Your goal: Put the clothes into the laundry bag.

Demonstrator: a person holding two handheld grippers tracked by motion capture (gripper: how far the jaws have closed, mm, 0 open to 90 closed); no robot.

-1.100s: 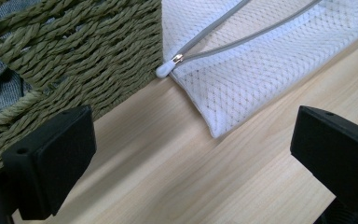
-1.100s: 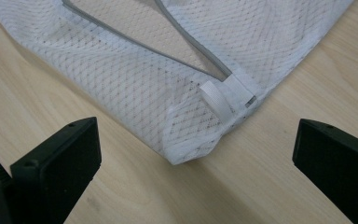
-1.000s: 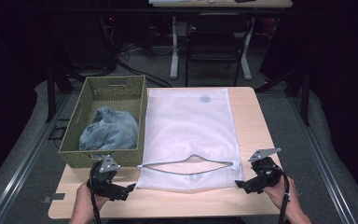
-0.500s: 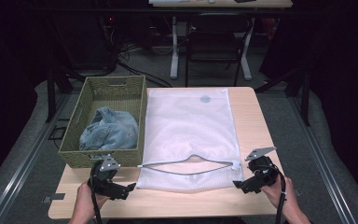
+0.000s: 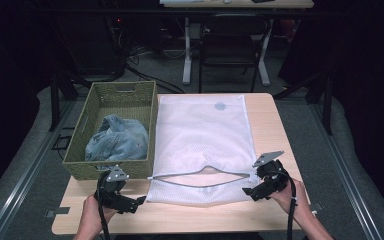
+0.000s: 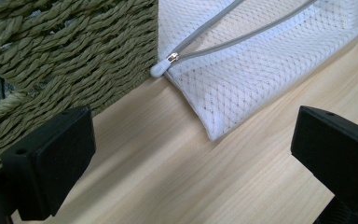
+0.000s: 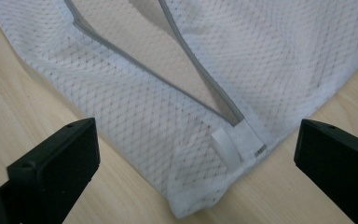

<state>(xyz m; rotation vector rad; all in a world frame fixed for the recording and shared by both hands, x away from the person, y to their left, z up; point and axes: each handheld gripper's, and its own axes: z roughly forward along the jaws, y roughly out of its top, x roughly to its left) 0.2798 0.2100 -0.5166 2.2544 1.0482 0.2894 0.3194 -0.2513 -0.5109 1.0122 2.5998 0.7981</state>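
Jaws of the left gripper [image 5: 141, 201] and right gripper [image 5: 246, 191] are held spread at seven and five o'clock of the unzipped mesh bag [image 5: 200, 145]; corners probably must be pinched next.
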